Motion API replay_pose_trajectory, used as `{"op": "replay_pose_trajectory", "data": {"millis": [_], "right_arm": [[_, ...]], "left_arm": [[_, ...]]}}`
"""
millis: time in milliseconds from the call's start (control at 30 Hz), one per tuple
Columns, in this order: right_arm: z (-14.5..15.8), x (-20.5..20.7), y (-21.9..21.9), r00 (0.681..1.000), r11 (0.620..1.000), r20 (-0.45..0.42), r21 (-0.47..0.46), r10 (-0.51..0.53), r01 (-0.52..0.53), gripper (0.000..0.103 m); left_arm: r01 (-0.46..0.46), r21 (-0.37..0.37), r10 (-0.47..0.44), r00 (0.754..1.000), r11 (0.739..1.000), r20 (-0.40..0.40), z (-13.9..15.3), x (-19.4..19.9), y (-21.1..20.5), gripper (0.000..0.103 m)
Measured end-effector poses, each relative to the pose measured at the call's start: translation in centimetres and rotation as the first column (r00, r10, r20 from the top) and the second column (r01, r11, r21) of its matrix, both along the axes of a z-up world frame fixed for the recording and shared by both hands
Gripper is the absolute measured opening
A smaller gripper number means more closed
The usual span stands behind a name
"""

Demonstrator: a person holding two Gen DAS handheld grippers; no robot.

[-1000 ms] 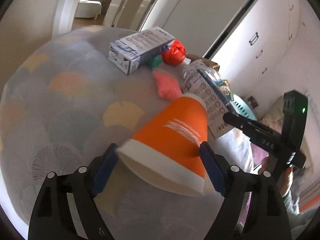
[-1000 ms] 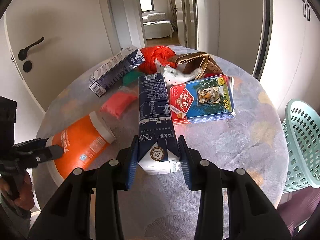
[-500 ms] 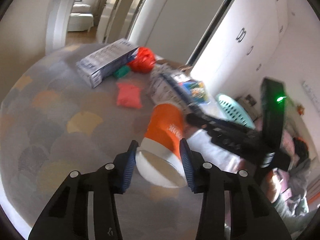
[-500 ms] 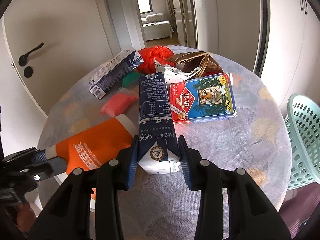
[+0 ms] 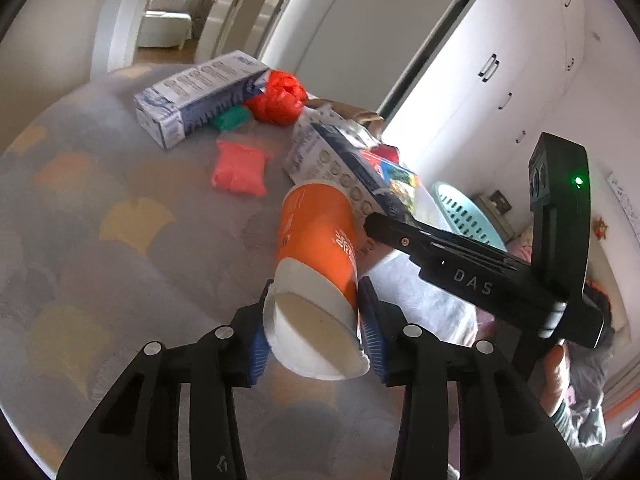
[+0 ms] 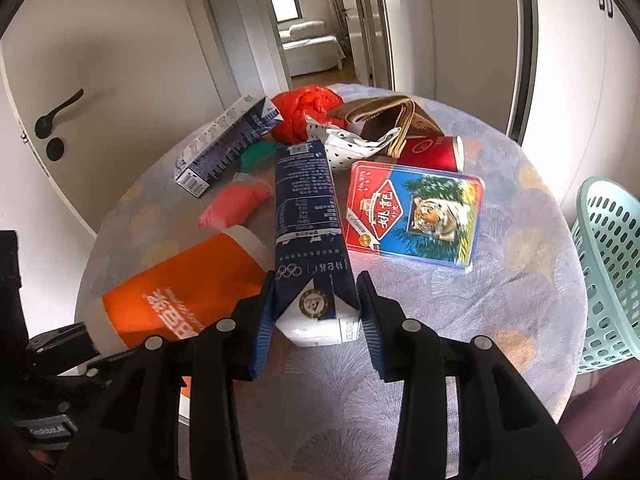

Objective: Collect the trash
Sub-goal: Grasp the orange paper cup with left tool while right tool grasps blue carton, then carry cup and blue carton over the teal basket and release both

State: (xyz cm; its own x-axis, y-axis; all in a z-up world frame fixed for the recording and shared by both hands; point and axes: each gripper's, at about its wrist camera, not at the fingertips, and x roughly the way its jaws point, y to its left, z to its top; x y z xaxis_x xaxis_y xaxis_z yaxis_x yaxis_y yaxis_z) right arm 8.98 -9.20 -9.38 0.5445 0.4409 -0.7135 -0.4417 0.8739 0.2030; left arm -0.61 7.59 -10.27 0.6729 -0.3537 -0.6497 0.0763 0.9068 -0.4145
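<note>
Having just closed from wide apart, the left gripper [image 5: 316, 330] now clamps the orange cup [image 5: 318, 240] above the table [image 5: 120, 264], while the right gripper [image 6: 316, 314] grips the milk carton [image 6: 306, 216], both ready for the basket [image 6: 612, 264].

The letters "DAS" stand in white on the black arm of the right gripper [image 5: 472, 276], which crosses the left wrist view to the right of that tool's own fingers. In the right wrist view, a grey label low at the left edge, on the left gripper [image 6: 44, 428], reads roughly "GenRobot.AI", small and blurred. The dark blue milk carton [image 6: 308, 232] between the right tool's fingers bears the five Olympic rings, a round gold seal and white Chinese print too small to read. The orange paper cup [image 6: 180, 292], left of those fingers, carries white Chinese characters. The tiger-picture box [image 6: 416, 212], ahead and right, has Chinese characters in a red diamond.
</note>
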Motion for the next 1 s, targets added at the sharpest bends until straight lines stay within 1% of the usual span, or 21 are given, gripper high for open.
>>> {"op": "replay_pose_trajectory", "data": {"millis": [33, 133, 267, 300, 333, 367, 467, 567, 667, 733, 833, 933, 1000], "right_arm": [[0.1, 0.2, 0.0, 1.0, 1.0, -0.004, 0.003, -0.004, 0.004, 0.038], [0.5, 1.0, 0.4, 1.0, 1.0, -0.008, 0.002, -0.006, 0.006, 0.048], [0.5, 2.1, 1.4, 0.999, 1.0, -0.038, -0.021, 0.002, -0.002, 0.048], [0.4, 2.2, 1.7, 0.999, 1.0, -0.051, -0.025, 0.009, -0.01, 0.048], [0.3, 2.3, 1.8, 0.998, 0.999, -0.056, -0.032, 0.009, -0.011, 0.043], [0.3, 2.2, 1.9, 0.998, 0.999, -0.056, -0.037, 0.01, -0.012, 0.034], [0.9, 1.5, 1.8, 0.999, 0.999, -0.037, -0.033, 0.021, -0.023, 0.033], [2.9, 0.1, 1.0, 0.999, 0.999, 0.023, -0.004, 0.032, -0.031, 0.033], [5.3, -0.9, -0.6, 0.997, 1.0, 0.078, 0.024, 0.007, -0.009, 0.033], [6.7, -1.3, -2.2, 0.994, 0.999, 0.111, 0.046, -0.025, 0.02, 0.033], [8.6, -1.8, -5.4, 0.981, 0.993, 0.164, 0.071, -0.1, 0.089, 0.033], [10.0, -1.8, -9.3, 0.963, 0.98, 0.193, 0.099, -0.187, 0.171, 0.033], [10.5, -1.6, -12.2, 0.94, 0.963, 0.213, 0.1, -0.265, 0.249, 0.033]], "left_arm": [[-0.008, 0.006, 0.008, 1.0, 1.0, 0.002, 0.2, -0.1, 0.2, 0.037], [-0.038, 0.008, 0.037, 0.999, 0.999, 0.025, 1.2, -0.7, 1.5, 0.036], [-0.09, 0.025, 0.088, 0.994, 0.996, 0.066, 2.9, -1.2, 3.3, 0.036], [-0.098, 0.029, 0.096, 0.993, 0.995, 0.073, 3.4, -1.1, 3.5, 0.036], [-0.107, 0.034, 0.104, 0.991, 0.994, 0.081, 3.8, -1.1, 3.7, 0.036], [-0.113, 0.037, 0.109, 0.99, 0.993, 0.089, 4.1, -1.0, 3.9, 0.036], [-0.12, 0.041, 0.114, 0.987, 0.992, 0.115, 5.3, -0.8, 4.4, 0.036], [-0.113, 0.04, 0.105, 0.982, 0.993, 0.154, 6.7, -0.2, 4.4, 0.036], [-0.087, 0.051, 0.075, 0.977, 0.995, 0.199, 8.5, 0.6, 3.4, 0.036], [-0.049, 0.051, 0.036, 0.973, 0.997, 0.227, 9.6, 1.6, 2.1, 0.036], [0.01, 0.054, -0.024, 0.965, 0.998, 0.261, 10.8, 3.0, -0.1, 0.036], [0.074, 0.075, -0.093, 0.954, 0.994, 0.286, 11.8, 4.8, -3.4, 0.036], [0.121, 0.077, -0.138, 0.944, 0.99, 0.3, 12.2, 6.1, -5.5, 0.036]]}}
